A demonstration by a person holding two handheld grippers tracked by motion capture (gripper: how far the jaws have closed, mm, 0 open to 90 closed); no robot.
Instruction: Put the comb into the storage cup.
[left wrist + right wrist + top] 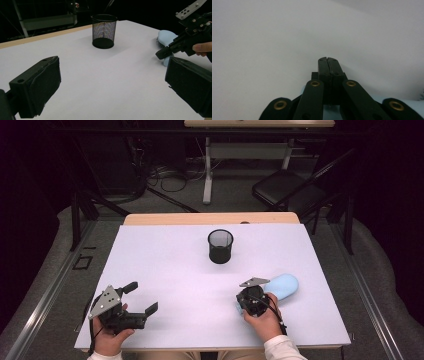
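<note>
Presently, in the high view, the right tool (248, 300) sat low and right of centre on the white bench (165, 270), its jaws pressed fully together. The light blue brush (282, 285) lay just beside and partly under it, running toward the right edge of the frame. Whether the closed jaws pinched any part of the brush could not be told; in the right gripper view the jaw tips met with nothing visible between them, while pale blue showed beneath the linkage at the bottom edge.

The left tool (139, 297) rested at the lower left of the high view, jaws wide apart and holding nothing. The black mesh cup (220, 246) stood upright above centre, well apart from both tools.

Risks, as judged:
- If the brush was only nipped at its edge, it might slip free on lifting.
- The mesh cup looked light; a brush swung in at an angle could tip it.
- The trailing cable near the right hand might snag the brush.

No brand, label or writing could be read on anything.
</note>
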